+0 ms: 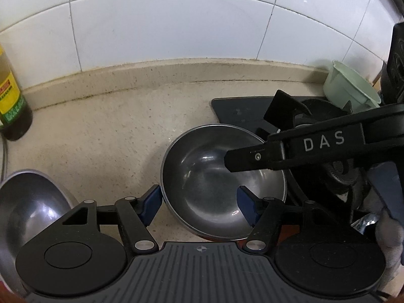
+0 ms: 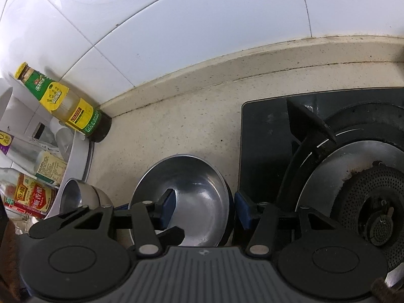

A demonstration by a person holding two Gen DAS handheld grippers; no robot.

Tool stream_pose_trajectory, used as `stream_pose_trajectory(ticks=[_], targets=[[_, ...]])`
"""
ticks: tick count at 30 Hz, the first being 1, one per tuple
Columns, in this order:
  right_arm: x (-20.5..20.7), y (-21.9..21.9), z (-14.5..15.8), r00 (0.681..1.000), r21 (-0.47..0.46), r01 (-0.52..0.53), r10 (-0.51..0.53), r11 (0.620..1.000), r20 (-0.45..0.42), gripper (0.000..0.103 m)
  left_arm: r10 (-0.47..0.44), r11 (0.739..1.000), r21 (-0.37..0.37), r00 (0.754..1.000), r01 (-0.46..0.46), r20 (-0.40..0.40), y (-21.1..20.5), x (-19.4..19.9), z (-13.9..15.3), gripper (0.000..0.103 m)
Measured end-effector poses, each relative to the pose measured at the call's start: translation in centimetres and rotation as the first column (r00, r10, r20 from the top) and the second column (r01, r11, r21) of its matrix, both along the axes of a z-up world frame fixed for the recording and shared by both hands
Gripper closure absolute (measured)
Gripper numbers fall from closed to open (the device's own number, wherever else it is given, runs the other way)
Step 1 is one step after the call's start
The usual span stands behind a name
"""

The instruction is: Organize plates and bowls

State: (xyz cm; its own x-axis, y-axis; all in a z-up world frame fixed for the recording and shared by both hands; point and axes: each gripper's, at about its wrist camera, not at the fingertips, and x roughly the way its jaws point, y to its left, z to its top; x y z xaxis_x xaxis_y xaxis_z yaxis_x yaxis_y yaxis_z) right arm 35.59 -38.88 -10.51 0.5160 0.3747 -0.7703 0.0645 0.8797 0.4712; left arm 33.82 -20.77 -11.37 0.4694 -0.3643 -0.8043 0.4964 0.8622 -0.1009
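Observation:
A steel bowl sits on the beige counter beside the stove, and also shows in the right wrist view as the steel bowl. My left gripper is open and straddles its near-left rim, one blue pad outside and one inside, neither pressing. My right gripper is open too, straddling the right rim with the left pad inside the bowl and the right pad just outside the wall. One of its fingers reaches over the bowl from the right. A second steel bowl lies tilted at the left.
The black gas stove with its burner and pan support lies right of the bowl. An oil bottle stands by the tiled wall. A rack of sauce bottles is at the left, and a pale green cup at the back right.

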Motion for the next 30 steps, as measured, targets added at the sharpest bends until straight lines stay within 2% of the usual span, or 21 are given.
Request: stream_pose_trajectory(ticks=[24,30], targets=[[0.8,2.1,-0.3,0.997,-0.097,-0.068,0.071,0.993,0.020,0.055,-0.006,0.999,0.045,0.998,0.004,0.055,-0.2,0.4,-0.1,0.028],[0.9,2.4,-0.3,0.996,-0.094,-0.077,0.079,0.993,0.026,0.055,-0.002,1.000,0.023,0.998,0.001,0.069,0.0,0.5,0.6,0.027]])
